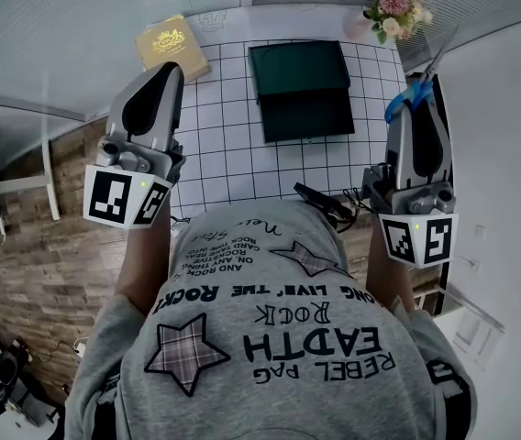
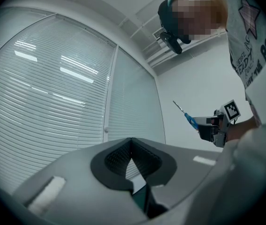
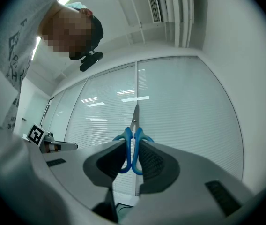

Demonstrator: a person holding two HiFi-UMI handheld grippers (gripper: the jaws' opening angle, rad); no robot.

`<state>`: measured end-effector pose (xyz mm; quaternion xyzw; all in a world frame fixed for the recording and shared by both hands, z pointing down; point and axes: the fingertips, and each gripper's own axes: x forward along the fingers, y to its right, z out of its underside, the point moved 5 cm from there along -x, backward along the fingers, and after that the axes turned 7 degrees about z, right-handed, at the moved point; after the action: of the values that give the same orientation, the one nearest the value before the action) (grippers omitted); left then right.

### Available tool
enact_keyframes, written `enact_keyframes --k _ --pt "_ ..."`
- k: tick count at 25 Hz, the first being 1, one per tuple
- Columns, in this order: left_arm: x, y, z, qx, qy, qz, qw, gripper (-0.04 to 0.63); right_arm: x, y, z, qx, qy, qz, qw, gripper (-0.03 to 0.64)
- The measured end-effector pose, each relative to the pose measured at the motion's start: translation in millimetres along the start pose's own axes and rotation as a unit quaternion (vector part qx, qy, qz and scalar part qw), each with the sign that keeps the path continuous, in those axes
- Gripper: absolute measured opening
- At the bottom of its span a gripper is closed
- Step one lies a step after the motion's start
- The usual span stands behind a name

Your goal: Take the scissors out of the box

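Observation:
My right gripper (image 1: 416, 110) is raised to the right of the table and shut on the blue handles of the scissors (image 1: 418, 82), whose steel blades point up and away. In the right gripper view the scissors (image 3: 133, 146) stand upright between the ribbed pads (image 3: 154, 162). The dark green box (image 1: 302, 90) lies open on the white gridded table (image 1: 233, 145), apart from both grippers. My left gripper (image 1: 171, 70) is held up at the table's left, shut with nothing in it; its pads (image 2: 119, 159) meet. The left gripper view also catches the scissors (image 2: 187, 116) far off.
A yellow box (image 1: 171, 42) lies at the table's far left corner, and a bunch of flowers (image 1: 396, 9) stands at the far right corner. A black object (image 1: 325, 202) rests at the near edge. Window blinds fill the background of both gripper views.

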<state>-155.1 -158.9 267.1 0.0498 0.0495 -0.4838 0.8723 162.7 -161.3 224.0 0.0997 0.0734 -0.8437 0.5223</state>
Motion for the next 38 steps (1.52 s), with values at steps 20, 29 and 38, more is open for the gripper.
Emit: enact_keyframes --k 20,29,38 --pt "2.4 -1.9 4.3 -0.003 -0.003 0.007 1.0000 0.009 2.5 -0.8 3.2 -0.006 -0.002 0.005 1.000 0.094" --pt "2.6 -4.3 5.6 -0.004 -0.004 0.005 1.0000 0.009 5.0 -2.3 5.8 -0.006 -0.005 0.004 1.000 0.094" --pt "0.5 -3.1 7.5 -0.003 -0.003 0.003 1.0000 0.009 2.8 -3.3 8.8 -0.006 -0.003 0.003 1.000 0.094"
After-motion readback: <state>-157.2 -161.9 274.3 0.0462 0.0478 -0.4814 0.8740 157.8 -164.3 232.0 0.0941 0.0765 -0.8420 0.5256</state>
